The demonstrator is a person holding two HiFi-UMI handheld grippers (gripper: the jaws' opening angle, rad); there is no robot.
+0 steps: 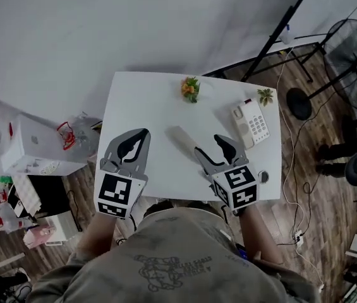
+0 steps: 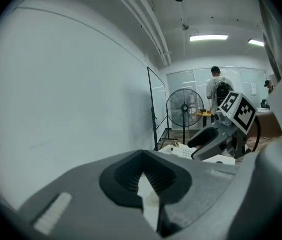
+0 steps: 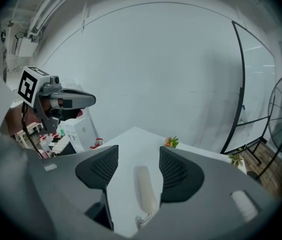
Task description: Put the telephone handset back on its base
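A cream telephone handset [image 1: 180,138] lies loose on the white table [image 1: 140,100], left of the telephone base [image 1: 251,122] with its keypad. My right gripper [image 1: 208,145] is open just above the table, and the handset's near end sits between its jaws. In the right gripper view the handset [image 3: 145,189] lies lengthwise between the two dark pads [image 3: 180,171], untouched, with its coiled cord [image 3: 141,219] at the bottom. My left gripper [image 1: 139,136] hovers over the table's left half, shut and holding nothing. The base [image 2: 183,152] shows beyond the left gripper [image 2: 143,176].
A small orange-flowered plant [image 1: 190,88] and a small green plant [image 1: 266,96] stand at the table's far edge. A small round object [image 1: 263,177] lies near the front right corner. Boxes [image 1: 39,147] sit left of the table, floor fans [image 1: 355,49] and cables to the right.
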